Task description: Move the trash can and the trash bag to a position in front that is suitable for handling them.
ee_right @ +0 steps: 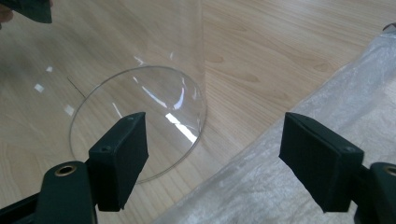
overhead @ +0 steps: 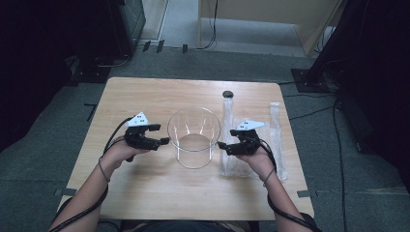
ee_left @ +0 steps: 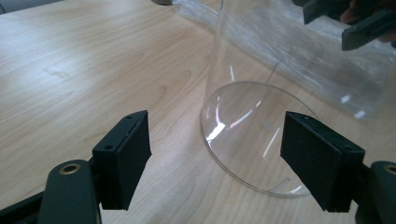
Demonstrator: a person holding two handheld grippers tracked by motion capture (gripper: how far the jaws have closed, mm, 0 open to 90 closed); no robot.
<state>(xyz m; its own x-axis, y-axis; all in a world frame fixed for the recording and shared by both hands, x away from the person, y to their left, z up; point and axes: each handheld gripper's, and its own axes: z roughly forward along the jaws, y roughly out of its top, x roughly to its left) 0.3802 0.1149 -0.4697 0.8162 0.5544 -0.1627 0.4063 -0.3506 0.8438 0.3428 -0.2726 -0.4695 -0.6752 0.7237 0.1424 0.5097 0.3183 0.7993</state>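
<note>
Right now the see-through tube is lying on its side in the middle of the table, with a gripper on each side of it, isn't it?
Not quite. The see-through tube is standing upright, open end up, as the high view shows. The rest holds: it is mid-table, with the left gripper and right gripper either side of it.

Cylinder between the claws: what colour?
Clear, colourless cylinder; the wood shows through. Best in the high view.

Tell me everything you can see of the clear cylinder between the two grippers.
The clear cylinder looks like thin transparent plastic or glass, round and open at the top. It stands upright near the middle of the wooden table. The left gripper and right gripper flank it with jaws open, not gripping it. A plastic-wrapped bundle lies to its right.
</note>
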